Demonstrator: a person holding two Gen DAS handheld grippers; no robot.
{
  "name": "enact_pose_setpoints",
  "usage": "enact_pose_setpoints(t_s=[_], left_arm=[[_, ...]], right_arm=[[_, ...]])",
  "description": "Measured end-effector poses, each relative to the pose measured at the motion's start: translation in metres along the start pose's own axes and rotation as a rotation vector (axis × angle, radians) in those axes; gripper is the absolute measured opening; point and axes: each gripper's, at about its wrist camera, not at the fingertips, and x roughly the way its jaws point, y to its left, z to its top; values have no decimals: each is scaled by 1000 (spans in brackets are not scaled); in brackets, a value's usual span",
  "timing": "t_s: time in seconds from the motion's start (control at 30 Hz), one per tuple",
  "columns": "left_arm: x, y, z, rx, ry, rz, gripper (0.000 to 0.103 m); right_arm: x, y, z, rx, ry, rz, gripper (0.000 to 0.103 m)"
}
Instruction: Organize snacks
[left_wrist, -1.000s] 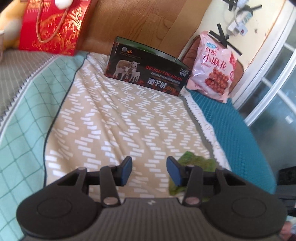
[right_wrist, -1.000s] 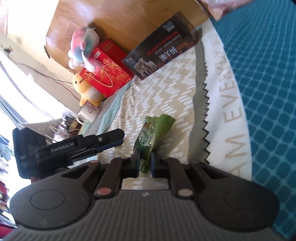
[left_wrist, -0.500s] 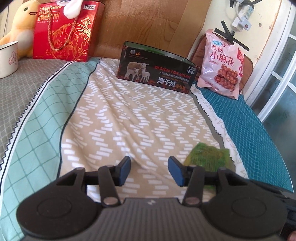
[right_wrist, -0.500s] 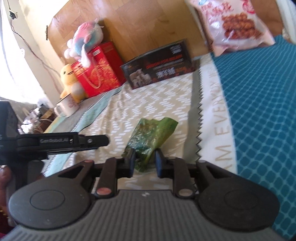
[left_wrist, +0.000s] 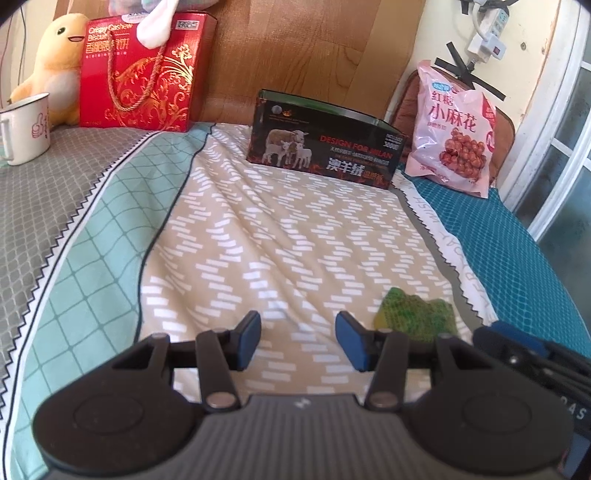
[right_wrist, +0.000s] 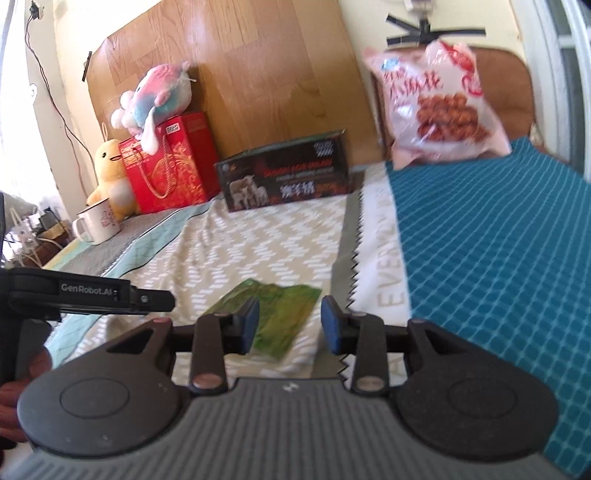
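So the green snack packet (right_wrist: 275, 317) is lying flat on the bed (left_wrist: 295, 236), on the beige zigzag part of the sheet near the white strip, and the right gripper (right_wrist: 290, 325) is right over its near end with the jaws opening; the packet sits between them but the pads don't look like they're pressing on it anymore. The left gripper (left_wrist: 297, 339) has its jaws apart with nothing in them, just bedsheet, and the packet is off to its right. If the plan is to drop the packet here, I'd let the jaws spread fully and pull straight back so a pad doesn't snag the crinkly film and drag it. Readable stuff: the black box (left_wrist: 325, 147) with sheep says "DESIGN FOR MILAN", the red gift box (left_wrist: 142, 74) says "Crispy Cashew Biscuit", the pink bag (left_wrist: 454, 136) has 小麻花 on it, the sheet border reads "EVERY" something, and the left gripper's side says "GenRobot.AI".
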Motion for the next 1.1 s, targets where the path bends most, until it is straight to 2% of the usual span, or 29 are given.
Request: enact_pose_setpoints(t_s=[0.23,0.37,0.47,0.5,0.8,0.9,0.97,1.1], left_arm=[[1,5,5,7,-18,54,48],[4,8,17,20,-39,89,48],[9,6,26,32,-56,115,50],[11,5,29,34,-63,125,53],[45,-19,46,97,-151,215,54],[58,-19,49,95,-153,238,54],[64,-17,48,93,-147,250,54],[67,-11,48,66,-141,250,54]], right_arm=[[4,4,2,-37,-2,-21,40],[8,4,12,-88,-31,-44,45],[10,0,20,-85,-58,-62,46],[12,-2,22,-85,-66,-71,46],[42,-18,37,-78,-127,-184,46],[54,-20,38,-84,-133,-215,46],[59,-20,36,-87,-112,-215,46],[55,-22,36,-73,-133,-203,47]])
